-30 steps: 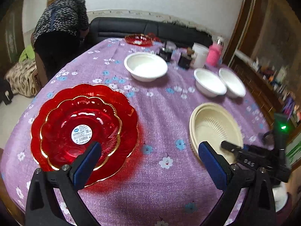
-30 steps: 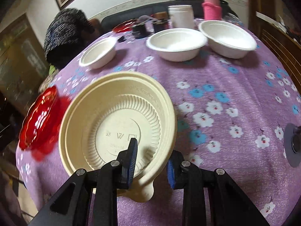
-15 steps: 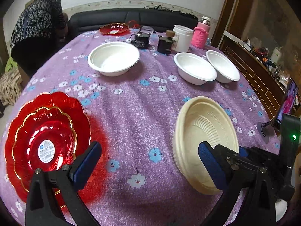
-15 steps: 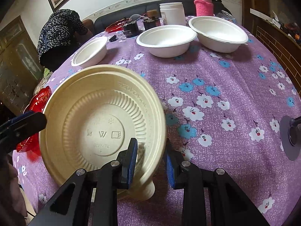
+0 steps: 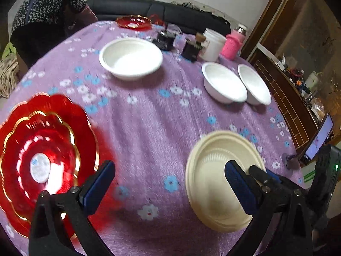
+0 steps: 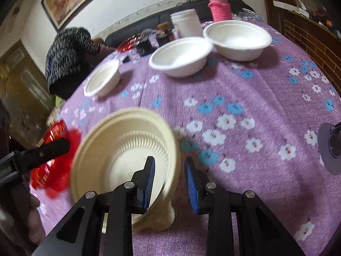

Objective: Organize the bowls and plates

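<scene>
My right gripper (image 6: 170,181) straddles the near rim of a cream ribbed plate (image 6: 125,149) and holds it tilted above the purple tablecloth; a gap shows beside the right finger. The same plate (image 5: 215,181) shows in the left wrist view, with the right gripper (image 5: 264,175) at its edge. My left gripper (image 5: 168,183) is wide open and empty above the cloth. A stack of red gold-rimmed plates (image 5: 40,157) lies at its left. Three white bowls (image 5: 131,57) (image 5: 223,85) (image 5: 254,84) stand farther back.
Another red plate (image 5: 133,22), dark small items (image 5: 165,39), a white tub (image 5: 213,44) and a pink bottle (image 5: 232,43) stand at the table's far side. A person (image 5: 46,12) bends at the far left. A phone on a stand (image 5: 317,143) is at right.
The cream plate has been lifted off the cloth and tilted up toward the left. My left gripper swung right and then back, staying open.
</scene>
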Demonstrator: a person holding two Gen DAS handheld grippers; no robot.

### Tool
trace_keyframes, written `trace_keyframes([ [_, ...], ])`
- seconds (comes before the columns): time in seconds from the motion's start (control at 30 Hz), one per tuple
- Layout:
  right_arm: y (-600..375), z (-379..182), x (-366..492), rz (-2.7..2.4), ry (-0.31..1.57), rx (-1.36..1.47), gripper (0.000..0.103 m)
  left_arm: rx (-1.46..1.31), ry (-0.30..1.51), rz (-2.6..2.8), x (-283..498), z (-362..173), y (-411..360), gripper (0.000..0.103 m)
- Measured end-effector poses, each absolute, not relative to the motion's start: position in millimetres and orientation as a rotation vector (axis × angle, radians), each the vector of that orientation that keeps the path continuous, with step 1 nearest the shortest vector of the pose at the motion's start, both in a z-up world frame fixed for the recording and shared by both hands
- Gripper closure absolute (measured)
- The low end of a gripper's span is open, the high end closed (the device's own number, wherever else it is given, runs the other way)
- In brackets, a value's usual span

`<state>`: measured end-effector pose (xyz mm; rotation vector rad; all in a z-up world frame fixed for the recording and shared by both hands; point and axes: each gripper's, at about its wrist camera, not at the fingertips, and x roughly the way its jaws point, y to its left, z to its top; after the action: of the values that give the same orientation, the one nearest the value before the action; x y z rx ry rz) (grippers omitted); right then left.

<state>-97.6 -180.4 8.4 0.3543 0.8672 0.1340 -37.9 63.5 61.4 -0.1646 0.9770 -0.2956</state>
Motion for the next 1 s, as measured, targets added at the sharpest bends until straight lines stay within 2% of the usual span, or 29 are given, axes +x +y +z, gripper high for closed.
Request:
trace_keyframes([
  [0.27,-228,29,-27,0.065,0.855,0.526,0.068,-0.185,0.983,-0.262,-8,70,73,0.001],
  [0.57,-268,-4,77,-0.040,0.924,0.740,0.068,-0.211,1.000,-0.275,28,75,63,0.001],
  [0.63,-268,-11,82,-0.026,0.923,0.770,0.079,-0.192,0.986,-0.273,38,79,55,0.001],
  [0.67,-268,-13,83,-0.002,0.921,0.778,0.090,-0.187,0.983,-0.274,42,80,52,0.001],
  [1.0,-252,-14,57,0.182,0.954,0.777,0.091,-0.113,1.049,-0.301,105,60,-10,0.001],
])
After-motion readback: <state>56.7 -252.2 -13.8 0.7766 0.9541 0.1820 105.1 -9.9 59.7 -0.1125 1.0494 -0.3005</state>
